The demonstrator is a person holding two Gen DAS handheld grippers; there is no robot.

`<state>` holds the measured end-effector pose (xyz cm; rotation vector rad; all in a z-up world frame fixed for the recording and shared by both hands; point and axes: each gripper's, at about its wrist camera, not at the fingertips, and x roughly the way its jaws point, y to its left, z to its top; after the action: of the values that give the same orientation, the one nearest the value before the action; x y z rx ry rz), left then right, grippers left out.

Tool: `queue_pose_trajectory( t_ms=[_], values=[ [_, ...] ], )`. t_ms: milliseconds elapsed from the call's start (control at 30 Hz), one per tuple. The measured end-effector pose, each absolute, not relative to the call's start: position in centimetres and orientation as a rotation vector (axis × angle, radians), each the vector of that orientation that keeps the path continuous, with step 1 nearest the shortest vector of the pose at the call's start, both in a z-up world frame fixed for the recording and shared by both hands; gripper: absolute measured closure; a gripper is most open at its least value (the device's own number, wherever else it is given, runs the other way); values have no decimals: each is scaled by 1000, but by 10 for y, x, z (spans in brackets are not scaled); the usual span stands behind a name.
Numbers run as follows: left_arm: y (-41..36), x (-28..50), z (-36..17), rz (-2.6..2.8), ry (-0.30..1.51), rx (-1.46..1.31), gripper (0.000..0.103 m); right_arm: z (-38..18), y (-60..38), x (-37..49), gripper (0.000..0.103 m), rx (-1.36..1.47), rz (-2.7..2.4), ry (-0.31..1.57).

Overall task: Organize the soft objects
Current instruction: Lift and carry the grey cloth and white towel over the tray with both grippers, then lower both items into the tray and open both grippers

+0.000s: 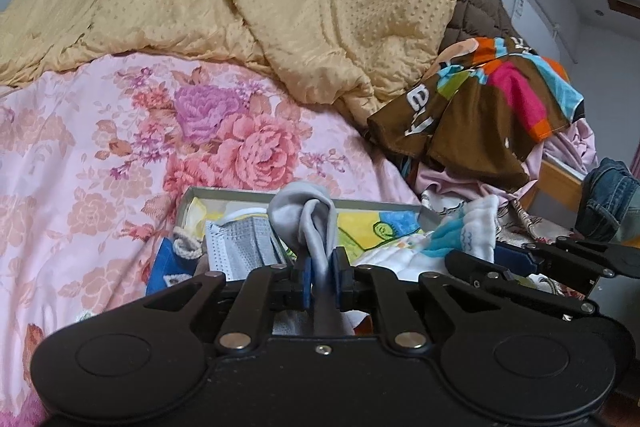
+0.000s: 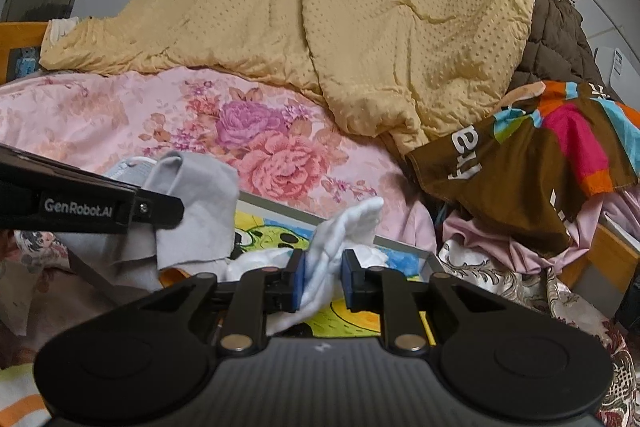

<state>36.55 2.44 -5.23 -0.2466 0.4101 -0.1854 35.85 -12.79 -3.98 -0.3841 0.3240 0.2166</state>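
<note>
My left gripper [image 1: 322, 267] is shut on a grey cloth [image 1: 300, 215], which stands up in a fold between the blue pads. The same grey cloth [image 2: 196, 195] hangs from the left gripper [image 2: 160, 209] at the left of the right wrist view. My right gripper [image 2: 324, 279] is shut on a white cloth [image 2: 352, 223] that sticks up between its pads. Both grippers hover over a shallow grey-rimmed box [image 1: 304, 191] on the bed. In the box lie a yellow cartoon towel [image 1: 360, 231], a grey face mask [image 1: 240, 243] and a white and blue cloth [image 1: 468, 231].
A pink floral sheet [image 1: 120, 147] covers the bed, with a yellow quilt [image 1: 280, 7] heaped behind. A brown multicoloured cloth [image 1: 480, 107] tops a pile of clothes at the right, beside a brown quilted jacket [image 1: 480, 7], a wooden bed frame [image 1: 556, 179] and jeans [image 1: 608, 195].
</note>
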Motion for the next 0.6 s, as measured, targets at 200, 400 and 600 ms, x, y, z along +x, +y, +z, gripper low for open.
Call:
queue_pose_trajectory(
  t_ms=[200,400,600],
  values=[
    [21,366,-53,-169,418,-219,87,-47,-127,361,73,-412,196,350],
    [20,365,-54,-166,417,-222,86,-48,-128,361,68,-414,186,355],
    [21,364,-53,-158,412,-226,72,-47,-129,362,55,-421,185,356]
  ],
)
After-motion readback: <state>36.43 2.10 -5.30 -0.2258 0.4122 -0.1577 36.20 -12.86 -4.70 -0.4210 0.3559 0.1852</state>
